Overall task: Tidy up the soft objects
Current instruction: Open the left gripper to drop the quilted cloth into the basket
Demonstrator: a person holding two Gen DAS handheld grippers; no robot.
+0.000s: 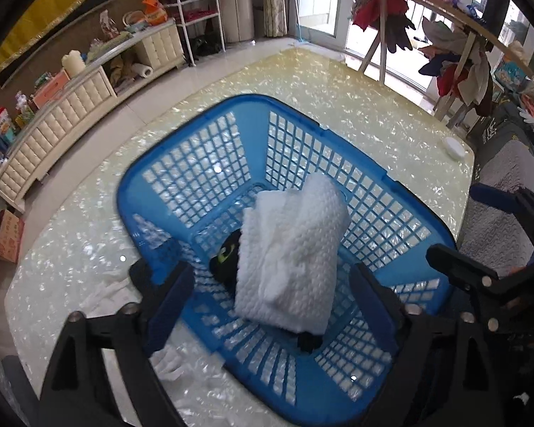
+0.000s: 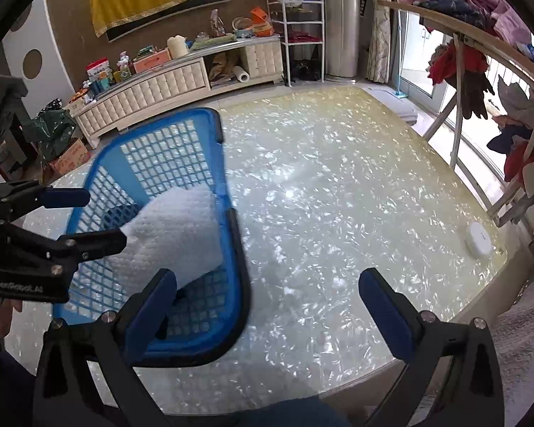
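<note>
Hovering above the blue basket (image 1: 181, 174), the left gripper (image 1: 272, 306) has its jaws spread wide, nothing pinched between them. Folded white towel (image 1: 292, 259) lies loose inside the basket, propped aslant over a small black item (image 1: 226, 254) with a green mark; another dark scrap pokes out under the towel's near edge. White cloth (image 1: 167, 363) lies on the counter (image 1: 356, 114) just outside the basket's near-left rim. Right gripper (image 2: 265, 306) also stands apart, empty, over bare counter beside the basket's right rim. Further out, a small white round object (image 2: 478, 243) sits near the counter's far-right edge. Beyond: a cream cabinet (image 2: 167, 89) crowded with clutter along the wall, and a wooden rack (image 2: 480, 42) hung with clothes by the window.
</note>
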